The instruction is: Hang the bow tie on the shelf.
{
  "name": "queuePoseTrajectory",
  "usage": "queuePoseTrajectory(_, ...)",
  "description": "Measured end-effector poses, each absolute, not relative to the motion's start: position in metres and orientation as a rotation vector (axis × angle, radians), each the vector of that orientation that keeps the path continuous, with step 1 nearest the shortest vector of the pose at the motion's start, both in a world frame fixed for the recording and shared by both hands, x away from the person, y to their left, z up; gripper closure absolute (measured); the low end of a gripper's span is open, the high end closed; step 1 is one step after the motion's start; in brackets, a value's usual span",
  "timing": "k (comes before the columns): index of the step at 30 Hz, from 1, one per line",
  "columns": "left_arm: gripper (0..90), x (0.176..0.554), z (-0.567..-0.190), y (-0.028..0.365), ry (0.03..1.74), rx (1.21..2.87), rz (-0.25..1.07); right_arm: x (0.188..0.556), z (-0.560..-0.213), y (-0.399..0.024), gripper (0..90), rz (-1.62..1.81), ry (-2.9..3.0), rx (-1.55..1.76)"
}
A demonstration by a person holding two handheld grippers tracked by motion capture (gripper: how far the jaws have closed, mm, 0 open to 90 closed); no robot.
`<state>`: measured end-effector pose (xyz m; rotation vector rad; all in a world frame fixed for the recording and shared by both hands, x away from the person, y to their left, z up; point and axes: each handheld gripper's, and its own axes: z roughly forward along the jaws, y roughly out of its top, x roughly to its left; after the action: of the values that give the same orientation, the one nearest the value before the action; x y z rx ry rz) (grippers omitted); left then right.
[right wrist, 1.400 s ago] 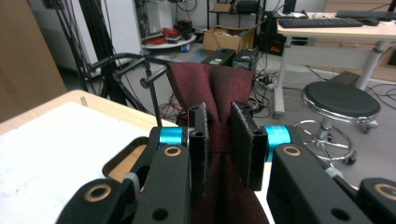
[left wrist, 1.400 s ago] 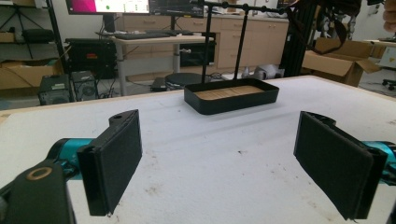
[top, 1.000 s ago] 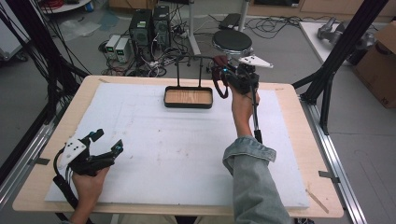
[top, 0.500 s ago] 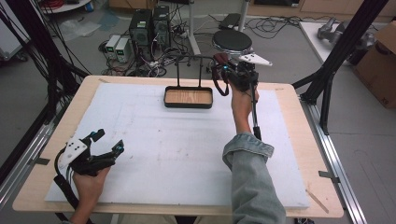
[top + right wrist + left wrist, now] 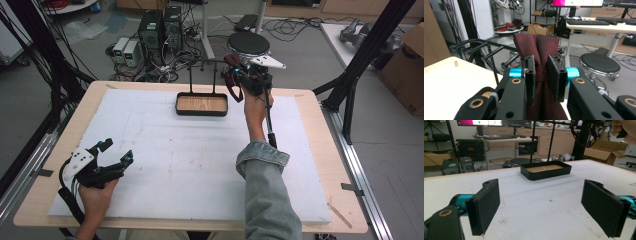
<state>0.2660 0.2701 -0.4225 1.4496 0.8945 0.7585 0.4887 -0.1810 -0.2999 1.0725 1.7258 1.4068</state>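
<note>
**A:** What differed from a moment before?

**B:** Hardly anything. The left gripper (image 5: 114, 156) stayed at the near left corner of the white foam mat (image 5: 190, 165), jaws wide apart with nothing between them, their flat black pads looking like coarse felt. The right gripper (image 5: 239, 76) had shifted only slightly beyond the tray.

**A:** And its jaws?

**B:** Pinched on a dark red woven cloth (image 5: 541, 50), bunched into folds where the pads squeezed it, held up by the black metal rack (image 5: 202, 62) at the far edge of the table.

**A:** The tray?

**B:** A shallow black rectangular tray (image 5: 201, 104) with a wood-grain bottom, sitting under the rack.

**A:** Anything unclear?

**B:** The cloth's lower end was cut off in the right gripper view, and from above it showed as a small dark loop.
</note>
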Motion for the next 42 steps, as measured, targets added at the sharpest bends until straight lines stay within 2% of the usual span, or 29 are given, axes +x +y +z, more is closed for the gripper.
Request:
queuePoseTrajectory(16,15.8,0.268,-0.423,0.268,0.892,1.456,0.747,0.49,-0.299,-0.19,77.0,1.426,1.683,1.093)
queuePoseTrajectory(42,15.9,0.268,-0.424,0.267,0.89,1.46,0.747,0.509,-0.319,-0.183,76.5,1.355,1.727,1.16)
